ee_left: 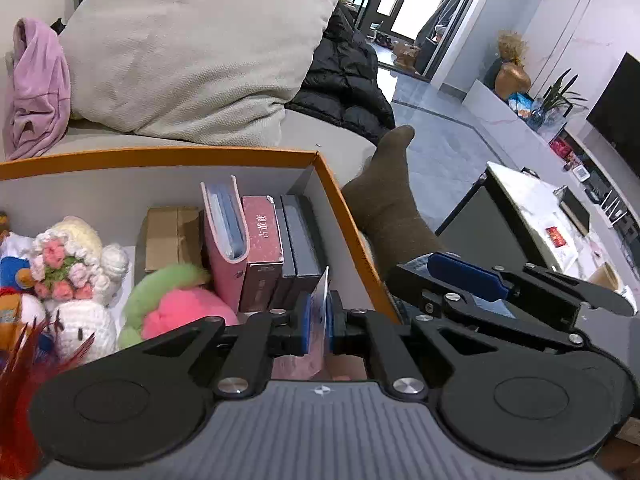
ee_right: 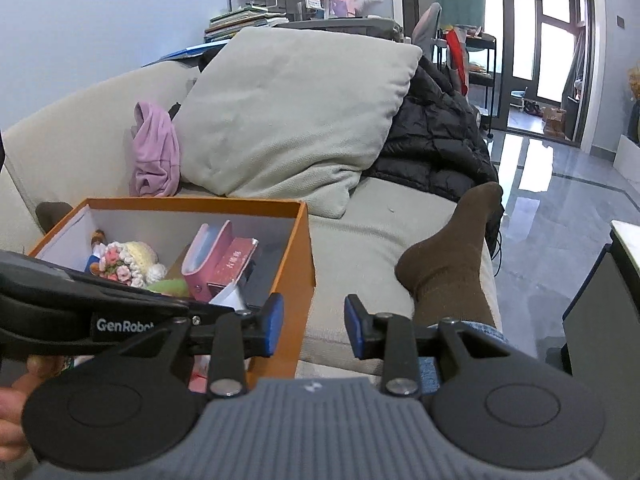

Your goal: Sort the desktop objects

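Your left gripper (ee_left: 319,326) has its blue-padded fingers pinched narrow on a thin, pale blue-and-white card (ee_left: 321,294), which stands on edge between the pads, over the right end of the orange cardboard box with white inner walls (ee_left: 352,216). Just ahead of the fingertips stands a row of upright items: a pink bound album (ee_left: 224,236), a maroon carton (ee_left: 264,248) and two dark grey cases (ee_left: 300,240). The card is flimsy, so if you push down off-line it will likely buckle against the tops of the cases or slide out of the pads. Letting go too high could leave it tipping onto the pink and green plush toy (ee_left: 176,300) left of the fingers. Your right gripper (ee_right: 314,326) is spread wide and empty, just outside the box wall; swinging it inward could knock the box along the beige sofa (ee_right: 360,216).
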Demonstrator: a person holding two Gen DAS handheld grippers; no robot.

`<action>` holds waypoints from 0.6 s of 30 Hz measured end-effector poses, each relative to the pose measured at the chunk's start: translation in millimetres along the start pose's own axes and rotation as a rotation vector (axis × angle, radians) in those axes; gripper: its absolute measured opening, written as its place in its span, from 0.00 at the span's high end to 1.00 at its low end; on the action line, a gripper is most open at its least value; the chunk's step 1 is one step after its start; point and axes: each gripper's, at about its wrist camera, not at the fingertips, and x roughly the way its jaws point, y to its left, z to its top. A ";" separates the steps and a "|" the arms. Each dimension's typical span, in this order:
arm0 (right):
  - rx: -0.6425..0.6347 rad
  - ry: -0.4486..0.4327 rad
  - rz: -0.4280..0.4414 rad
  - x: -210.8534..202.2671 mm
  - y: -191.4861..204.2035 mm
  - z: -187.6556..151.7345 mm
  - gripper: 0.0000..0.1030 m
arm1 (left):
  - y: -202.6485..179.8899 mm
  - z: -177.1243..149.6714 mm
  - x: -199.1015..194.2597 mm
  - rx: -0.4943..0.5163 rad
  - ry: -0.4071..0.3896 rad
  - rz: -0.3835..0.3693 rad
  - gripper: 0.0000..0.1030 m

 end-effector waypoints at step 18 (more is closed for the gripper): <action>0.043 -0.184 0.024 -54.3 56.0 -17.6 0.54 | 17.4 -42.9 -131.4 0.021 -0.276 0.144 0.55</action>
